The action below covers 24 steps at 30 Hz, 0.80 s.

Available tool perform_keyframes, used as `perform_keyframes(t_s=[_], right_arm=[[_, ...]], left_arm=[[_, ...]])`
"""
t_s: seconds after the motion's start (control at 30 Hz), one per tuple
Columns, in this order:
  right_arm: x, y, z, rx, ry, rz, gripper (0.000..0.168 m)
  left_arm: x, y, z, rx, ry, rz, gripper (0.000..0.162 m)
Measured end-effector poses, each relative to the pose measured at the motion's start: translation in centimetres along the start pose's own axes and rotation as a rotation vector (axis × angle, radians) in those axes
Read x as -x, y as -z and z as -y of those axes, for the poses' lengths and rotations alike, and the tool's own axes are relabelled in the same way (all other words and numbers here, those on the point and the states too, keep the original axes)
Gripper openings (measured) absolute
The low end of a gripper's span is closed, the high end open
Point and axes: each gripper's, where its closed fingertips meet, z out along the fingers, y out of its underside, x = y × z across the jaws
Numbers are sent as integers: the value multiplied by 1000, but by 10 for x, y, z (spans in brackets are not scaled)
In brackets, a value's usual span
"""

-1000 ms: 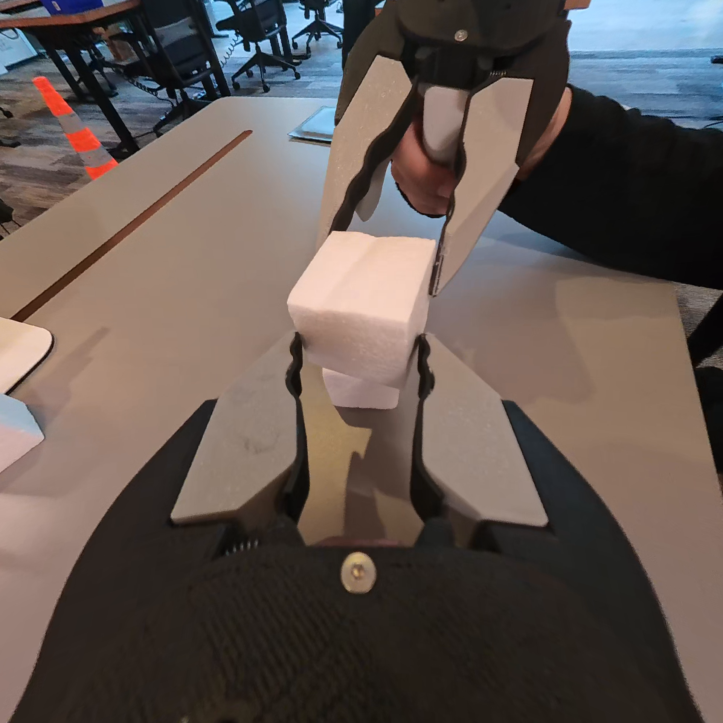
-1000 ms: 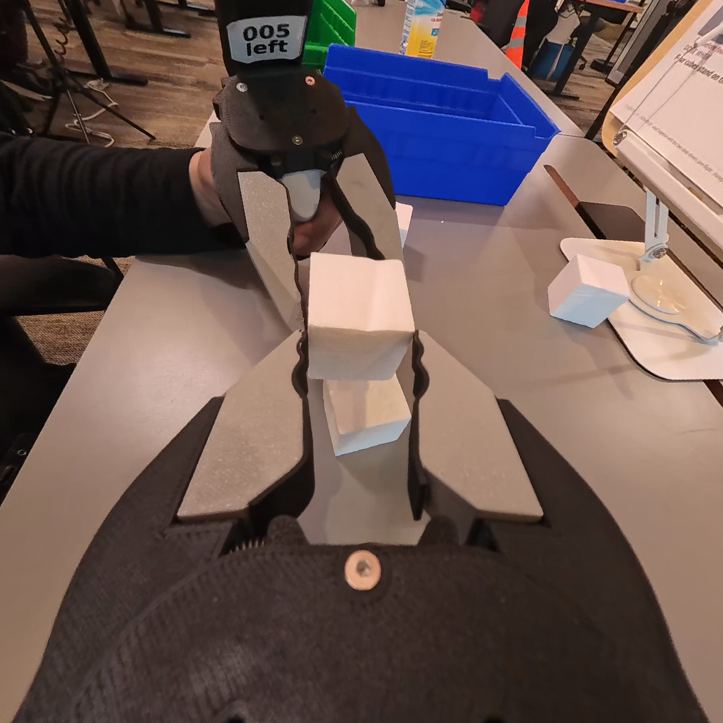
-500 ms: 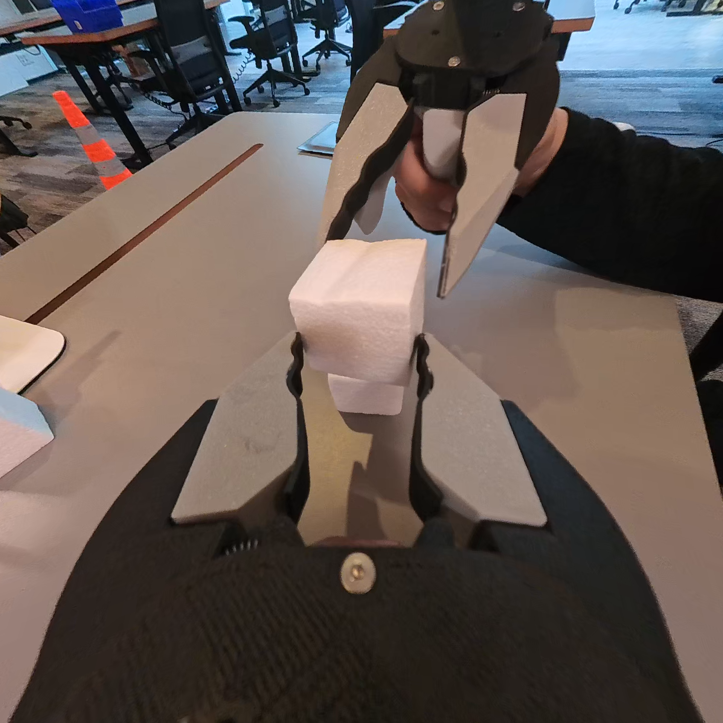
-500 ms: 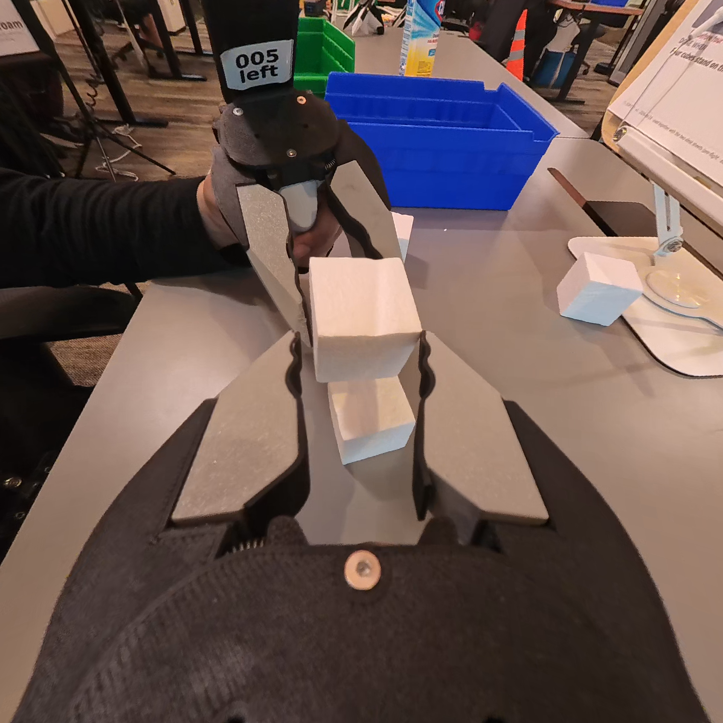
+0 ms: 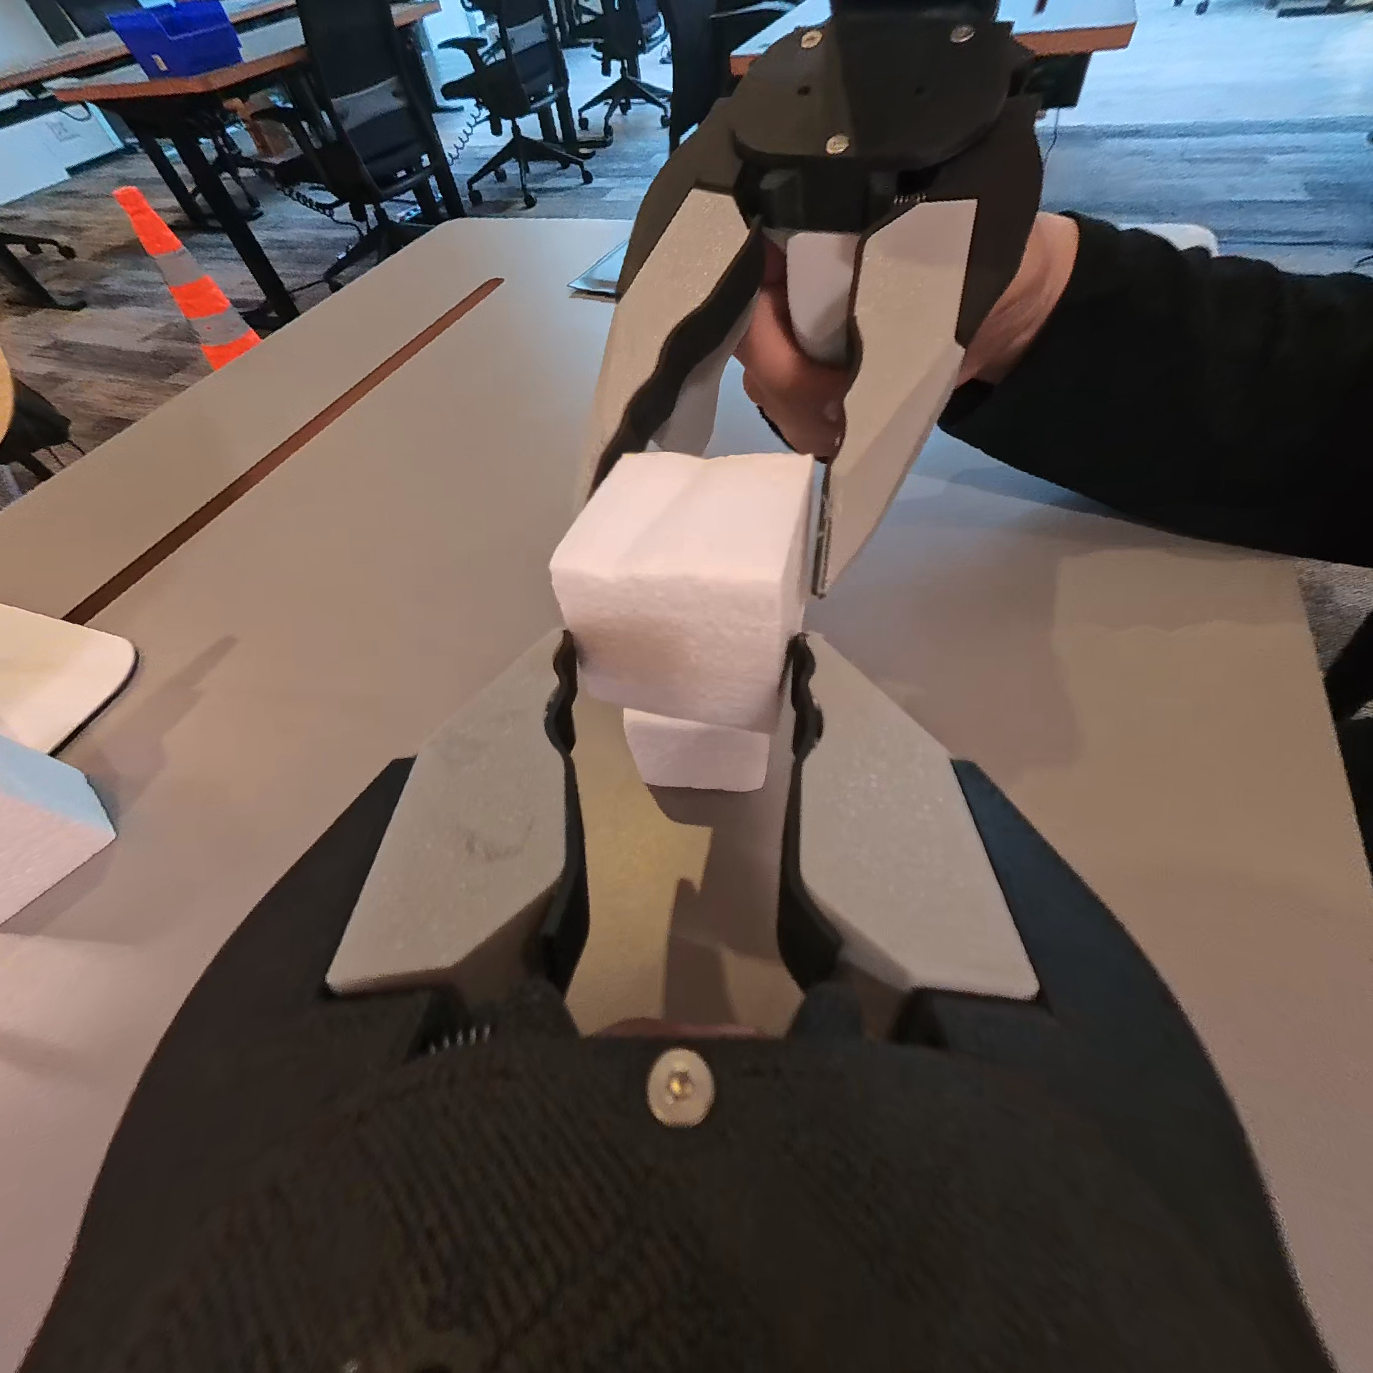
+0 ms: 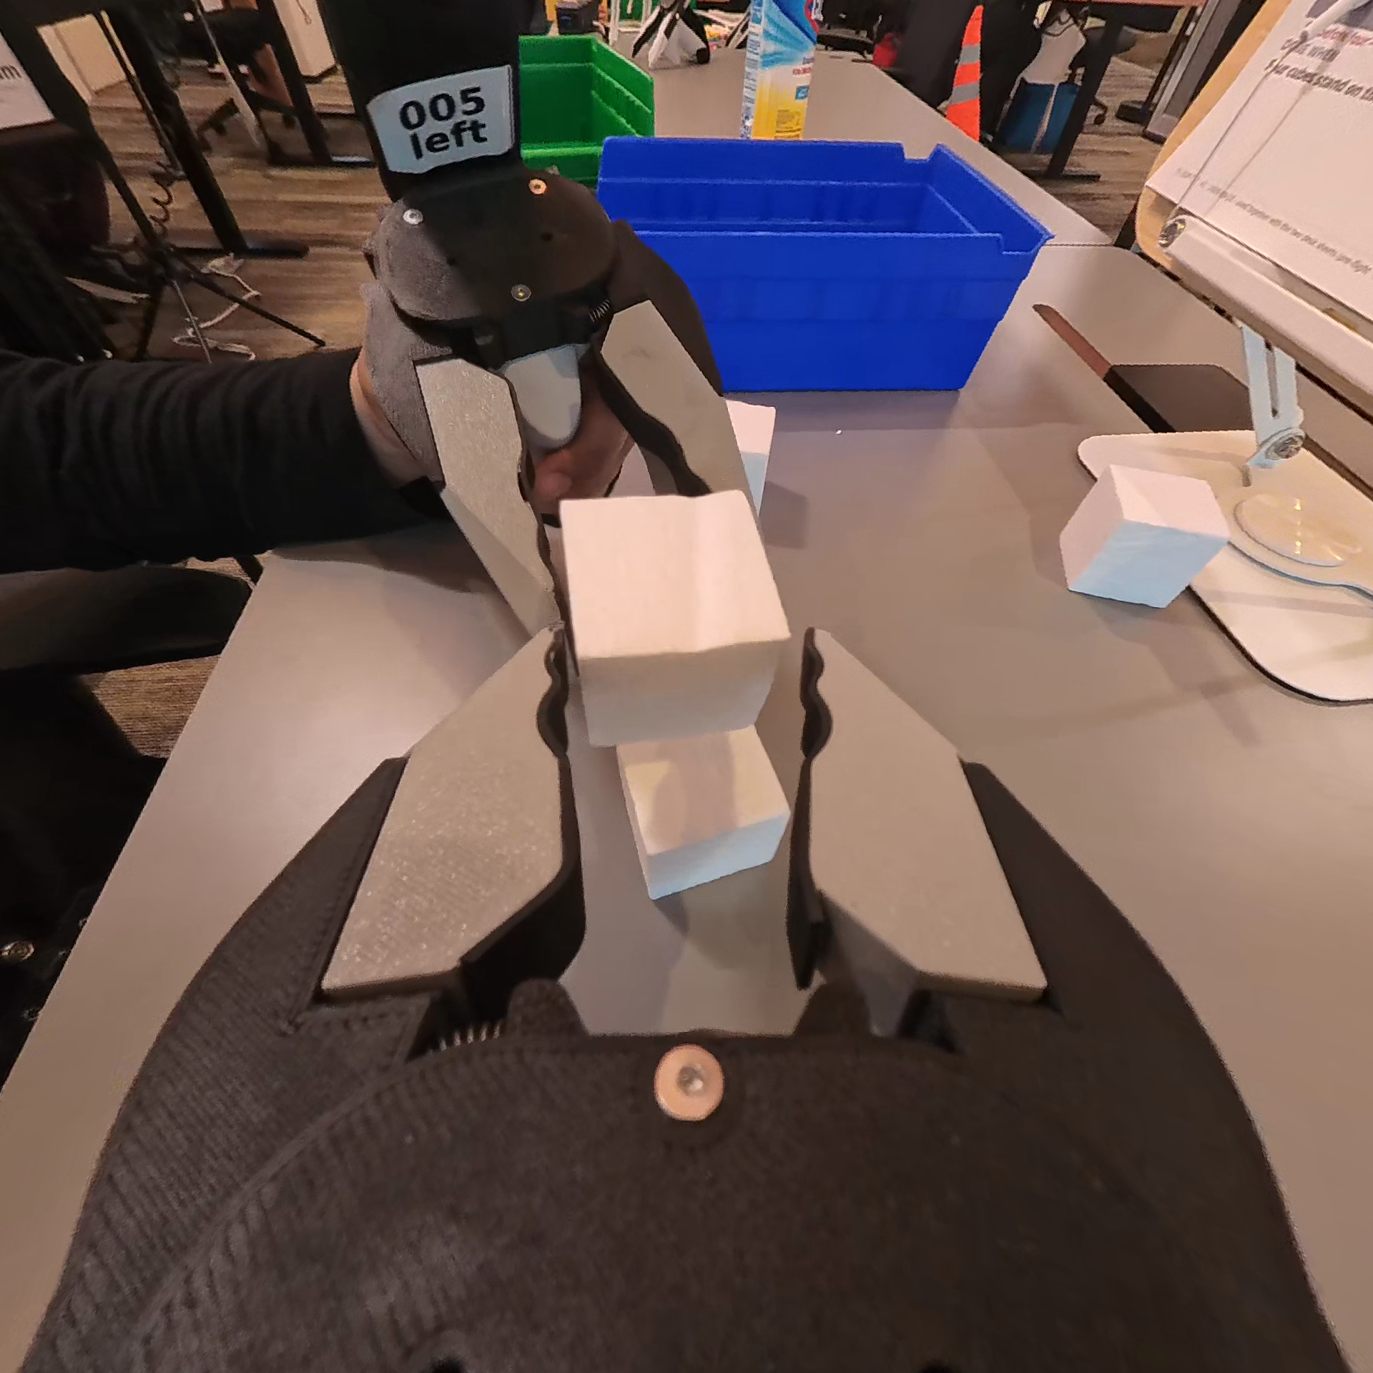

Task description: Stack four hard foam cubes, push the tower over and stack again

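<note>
A white foam cube sits at the top of a second white cube on the grey table. I cannot tell if the two touch. My left gripper is shut on the top cube's near lower sides. My right gripper faces it from the other side and is open around the same cube, with a small gap at its right finger. The lower cube lies between my right fingers. Two more cubes lie apart, one at the right and one behind the left gripper.
A blue bin stands at the far table edge with a green bin and a bottle behind it. A document stand on a white base is at the right. A person's hands and black sleeves hold both grippers. Only a small space, under 4 cm, lies between the two pairs of fingers. The white base is about equally far from each gripper, around 30 cm. It is also in sight in the left wrist view.
My right gripper's fingers have spread a little off the top cube. Both views have drawn back and up slightly. My left gripper's hold looks the same.
</note>
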Motion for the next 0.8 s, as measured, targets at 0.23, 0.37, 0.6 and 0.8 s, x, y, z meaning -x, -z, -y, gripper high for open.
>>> perform_keyframes(t_s=[0.23, 0.37, 0.6, 0.8], right_arm=[[1, -1, -4, 31, 24, -2, 53], [-6, 6, -4, 25, 17, -28, 53], [-19, 25, 0, -13, -1, -78, 53], [-21, 26, -6, 12, -1, -85, 53]], left_arm=[[-2, -4, -6, 33, 7, -12, 56], [0, -3, -11, 56, 1, -7, 54], [18, 1, -27, 119, 54, 34, 41], [55, -3, -54, 231, 101, 215, 5]])
